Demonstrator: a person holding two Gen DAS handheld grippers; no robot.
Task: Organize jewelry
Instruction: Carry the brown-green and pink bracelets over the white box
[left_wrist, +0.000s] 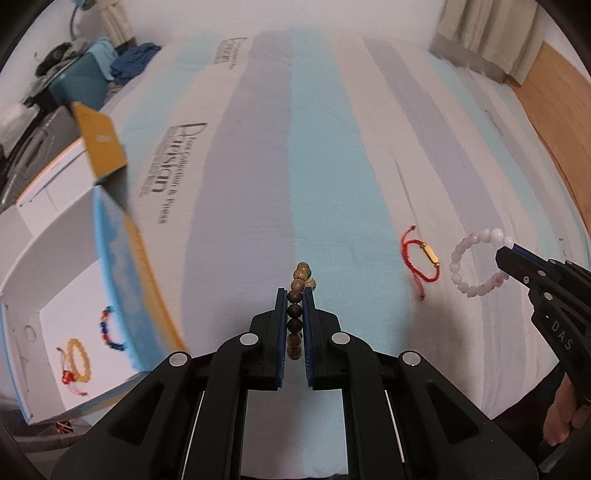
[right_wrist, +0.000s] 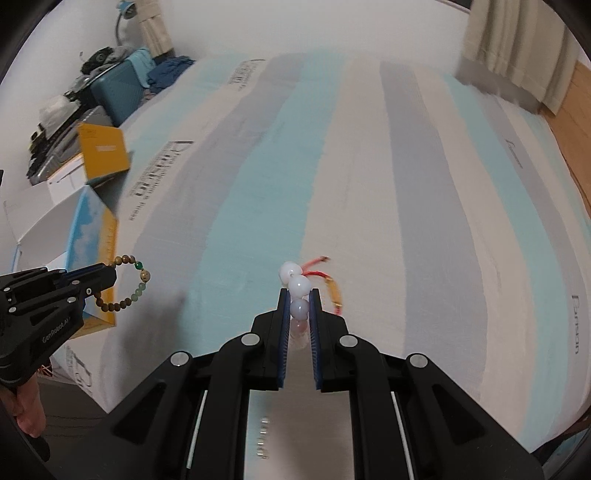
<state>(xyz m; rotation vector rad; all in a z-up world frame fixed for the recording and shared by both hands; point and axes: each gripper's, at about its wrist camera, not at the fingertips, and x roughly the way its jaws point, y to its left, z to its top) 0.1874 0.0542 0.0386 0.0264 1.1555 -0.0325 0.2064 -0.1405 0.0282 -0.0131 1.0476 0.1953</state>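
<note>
My left gripper (left_wrist: 295, 293) is shut on a brown wooden bead bracelet (left_wrist: 297, 314) and holds it above the striped bed; it also shows in the right wrist view (right_wrist: 127, 284). My right gripper (right_wrist: 299, 293) is shut on a pale pink bead bracelet (right_wrist: 297, 286), which hangs as a ring in the left wrist view (left_wrist: 476, 262). A red cord bracelet with a gold tube (left_wrist: 424, 258) lies on the bed between them, also in the right wrist view (right_wrist: 332, 286). An open white box (left_wrist: 55, 258) at the left holds a yellow bead bracelet (left_wrist: 79, 358) and a blue multicolour one (left_wrist: 109, 328).
The bed has a striped white, grey and teal cover (left_wrist: 314, 166). The box's orange lid flap (left_wrist: 99, 144) stands up. A teal suitcase and clutter (right_wrist: 114, 88) sit at the far left. Curtains (right_wrist: 517, 48) and wooden floor are at the far right.
</note>
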